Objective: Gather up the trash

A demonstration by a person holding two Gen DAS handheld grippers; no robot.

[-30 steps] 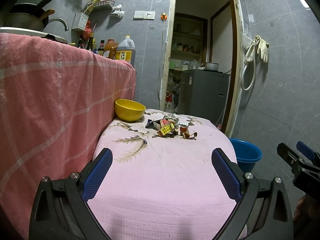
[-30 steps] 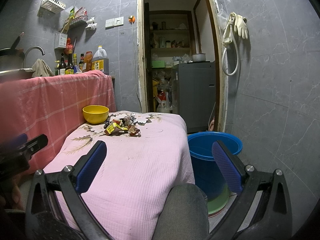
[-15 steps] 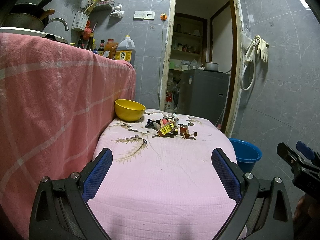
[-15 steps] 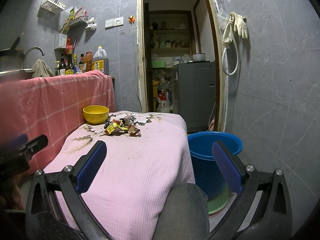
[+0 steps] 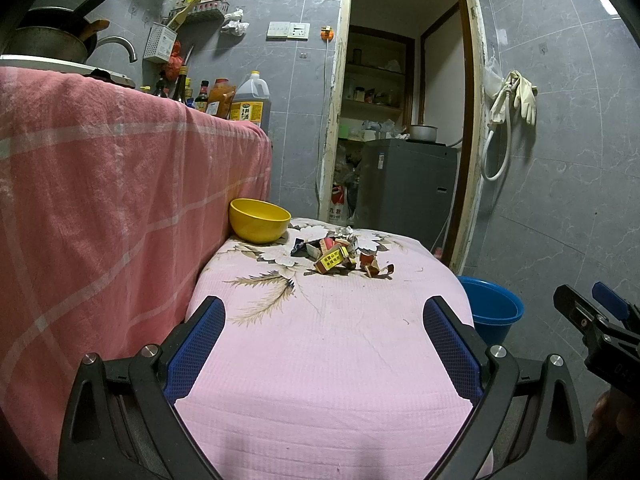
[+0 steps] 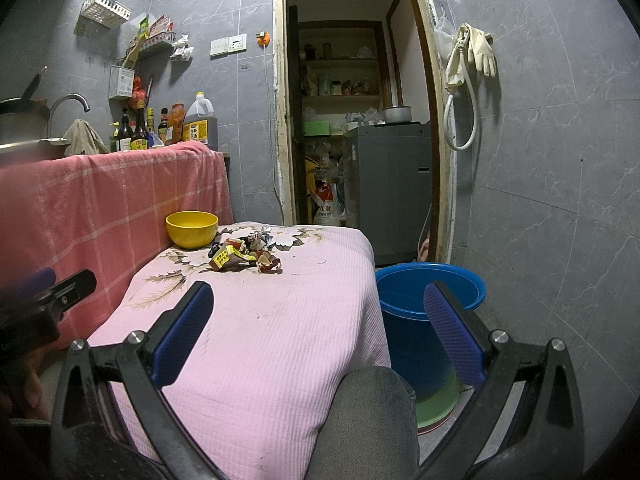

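A small pile of trash (image 5: 338,254), crumpled wrappers and torn little boxes, lies at the far end of the pink-covered table (image 5: 328,360); it also shows in the right wrist view (image 6: 244,252). A blue bucket (image 6: 424,304) stands on the floor right of the table, also in the left wrist view (image 5: 492,314). My left gripper (image 5: 324,340) is open and empty above the table's near end. My right gripper (image 6: 318,328) is open and empty, held near the table's right front corner, well short of the trash.
A yellow bowl (image 5: 259,220) sits left of the trash against a pink checked cloth (image 5: 120,200) hung over the counter. Bottles (image 6: 160,126) stand on the counter. A grey knee (image 6: 368,420) is below the right gripper. A doorway (image 6: 352,120) lies beyond.
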